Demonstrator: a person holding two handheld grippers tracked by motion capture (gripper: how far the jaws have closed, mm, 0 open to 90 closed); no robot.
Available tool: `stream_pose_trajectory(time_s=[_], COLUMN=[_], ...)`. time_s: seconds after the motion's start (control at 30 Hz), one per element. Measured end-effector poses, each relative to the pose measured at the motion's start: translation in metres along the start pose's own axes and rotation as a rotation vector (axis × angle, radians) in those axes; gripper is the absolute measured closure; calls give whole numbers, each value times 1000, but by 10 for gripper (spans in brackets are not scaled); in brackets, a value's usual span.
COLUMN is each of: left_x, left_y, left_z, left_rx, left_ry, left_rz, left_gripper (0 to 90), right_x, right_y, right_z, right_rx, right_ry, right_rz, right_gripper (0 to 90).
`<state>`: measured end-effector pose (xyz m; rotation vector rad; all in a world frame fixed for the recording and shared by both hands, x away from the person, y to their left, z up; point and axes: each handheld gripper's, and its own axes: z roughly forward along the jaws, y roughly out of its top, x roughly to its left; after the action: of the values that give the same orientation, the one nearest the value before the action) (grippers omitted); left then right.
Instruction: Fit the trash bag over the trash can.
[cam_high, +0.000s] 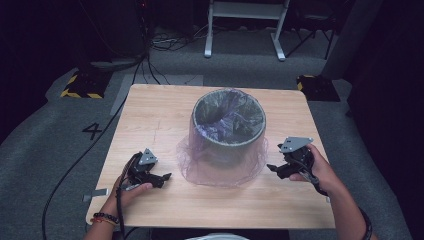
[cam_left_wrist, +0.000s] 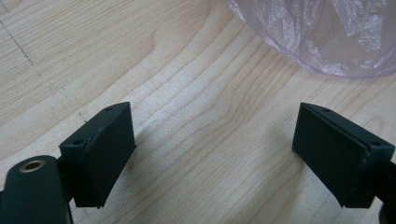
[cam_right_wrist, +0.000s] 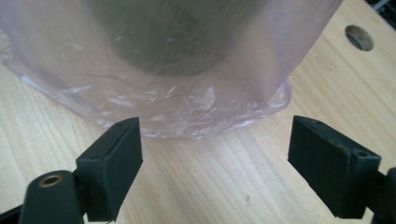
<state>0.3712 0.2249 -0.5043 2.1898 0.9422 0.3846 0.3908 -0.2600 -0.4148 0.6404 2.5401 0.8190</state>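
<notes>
Wooden table (cam_high: 150, 115) — grey carpet (cam_high: 45, 150), dark room

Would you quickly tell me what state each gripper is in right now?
Left gripper: open, holding nothing.
Right gripper: open, holding nothing, near the bag.

The high view is dim: the pale wooden tabletop (cam_high: 150, 120) is the one lit patch, and the room behind sinks into near black. The picture is soft and grainy. Both gripper views are brighter, with soft shadows under the black jaws. The thin purple plastic bag (cam_right_wrist: 187, 98) glints faintly and looks blurred up close.
</notes>
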Motion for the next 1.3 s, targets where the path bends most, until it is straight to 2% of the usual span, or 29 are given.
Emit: stream_pose_trajectory(time_s=[0.4, 0.5, 0.6, 0.73, 0.9, 1.07, 1.3], left_x=[0, 0, 0, 0, 0, 0, 0], left_y=[0, 0, 0, 0, 0, 0, 0], left_z=[0, 0, 0, 0, 0, 0, 0], left_rx=[0, 0, 0, -1, -1, 0, 0], left_ry=[0, 0, 0, 0, 0, 0, 0], left_rz=[0, 0, 0, 0, 0, 0, 0], left_gripper=[127, 127, 127, 128, 128, 128, 127], right_x=[8, 9, 10, 10, 10, 9, 8], right_y=[-23, -30, -37, -49, -63, -76, -102], right_z=[16, 21, 24, 29, 33, 30, 26], right_rx=[44, 68, 74, 90, 94, 37, -75], right_ry=[1, -12, -4, -21, -15, -6, 7], right_rz=[14, 17, 34, 43, 81, 140, 281], right_gripper=[178, 178, 178, 178, 175, 171, 152])
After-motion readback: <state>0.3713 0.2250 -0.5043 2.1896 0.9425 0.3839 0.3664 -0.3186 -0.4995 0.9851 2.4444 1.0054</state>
